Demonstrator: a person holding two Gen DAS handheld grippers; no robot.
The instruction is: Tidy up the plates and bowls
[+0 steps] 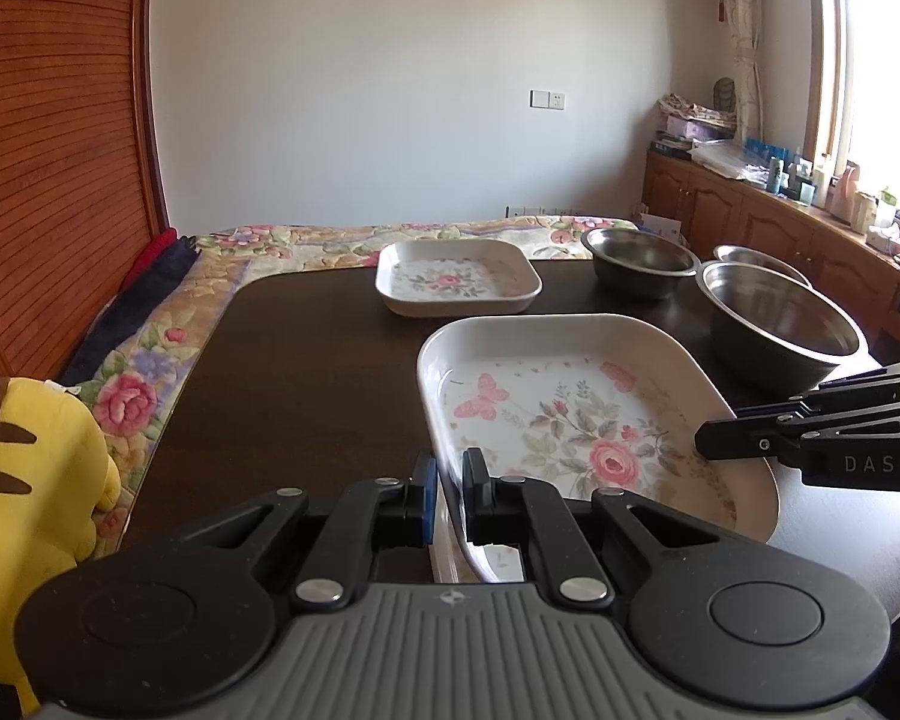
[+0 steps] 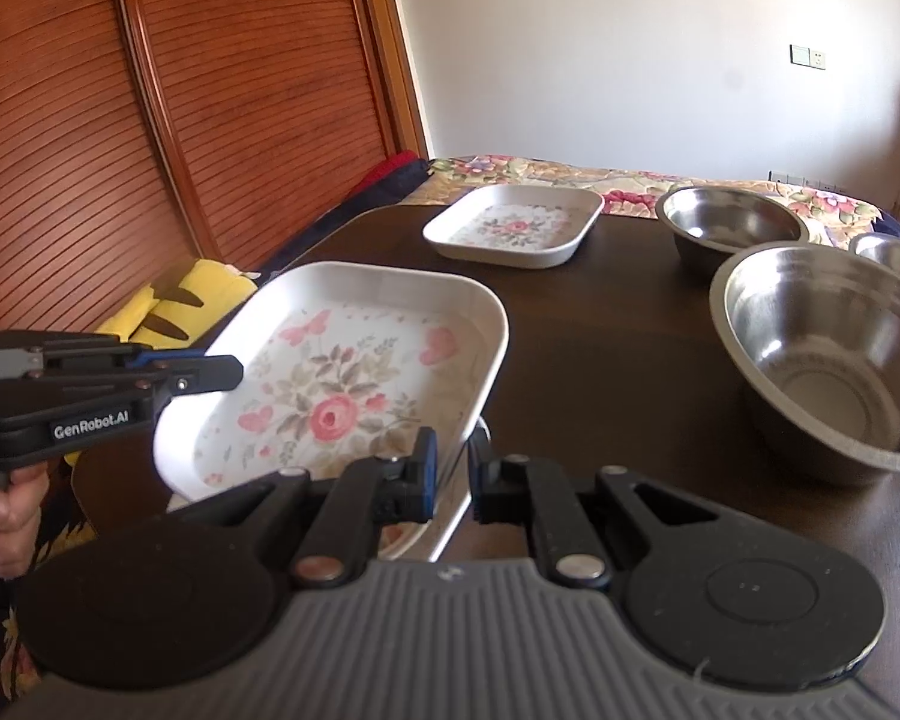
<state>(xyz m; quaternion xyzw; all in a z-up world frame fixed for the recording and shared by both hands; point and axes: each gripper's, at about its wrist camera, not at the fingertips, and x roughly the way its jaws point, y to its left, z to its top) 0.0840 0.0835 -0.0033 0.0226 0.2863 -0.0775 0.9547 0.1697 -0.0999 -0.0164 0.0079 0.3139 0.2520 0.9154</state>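
Both hand-held grippers, left (image 1: 448, 483) and right (image 2: 455, 468), clamped on large floral plate (image 1: 576, 420) above dark table (image 1: 306, 372).

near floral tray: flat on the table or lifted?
Lifted and tilted. The near tray has both grippers shut on its rims, left gripper and right gripper, and the right wrist view shows a gap beneath it.

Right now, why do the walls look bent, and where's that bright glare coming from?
Left wrist view: the fisheye lens bows the slatted wooden door, and the window is blown out white. Right wrist view: the door curves the same way, and daylight glints in the nearest steel bowl.
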